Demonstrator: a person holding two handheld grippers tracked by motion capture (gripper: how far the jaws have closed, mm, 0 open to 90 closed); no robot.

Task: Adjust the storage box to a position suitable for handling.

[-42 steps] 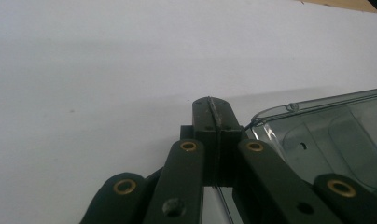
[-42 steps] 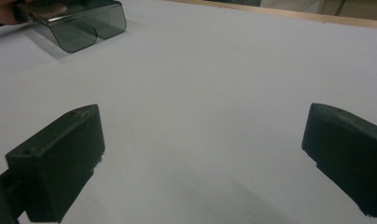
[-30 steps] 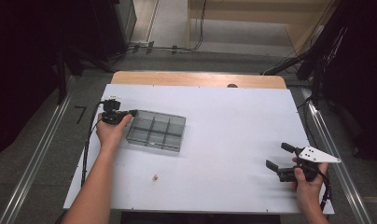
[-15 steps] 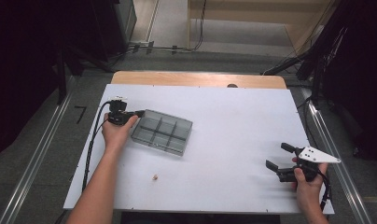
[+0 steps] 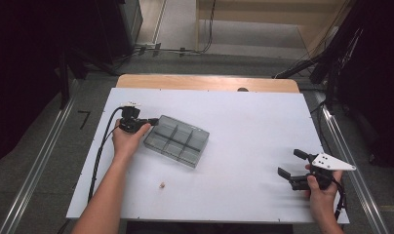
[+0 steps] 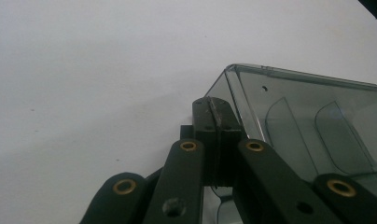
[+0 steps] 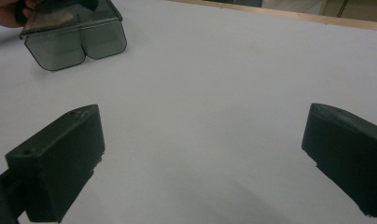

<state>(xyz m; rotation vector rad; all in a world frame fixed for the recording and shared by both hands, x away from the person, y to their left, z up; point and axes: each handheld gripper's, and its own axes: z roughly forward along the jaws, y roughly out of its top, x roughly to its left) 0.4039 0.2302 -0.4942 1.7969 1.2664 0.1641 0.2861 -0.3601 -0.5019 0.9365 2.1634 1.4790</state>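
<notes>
A smoky clear plastic box (image 5: 177, 140) with several empty compartments lies on the white table (image 5: 248, 122), left of centre. My left gripper (image 5: 153, 120) is at the box's near-left corner, shut on its rim. In the left gripper view the two black jaws (image 6: 216, 112) meet tightly at the corner wall of the box (image 6: 308, 116). My right gripper (image 5: 289, 162) rests near the table's front right, open, with nothing between its jaws. From the right gripper view, the wide-apart jaws (image 7: 205, 126) frame bare table, and the box (image 7: 74, 42) lies far off at the top left.
A small brownish speck (image 5: 162, 185) lies on the table in front of the box. A wooden strip (image 5: 205, 83) runs along the table's far edge. Cables trail from each gripper; dark equipment and floor rails flank the table.
My left gripper has moved to the right with the box, and the box has slid and turned slightly clockwise with it. The right gripper has stayed still.
</notes>
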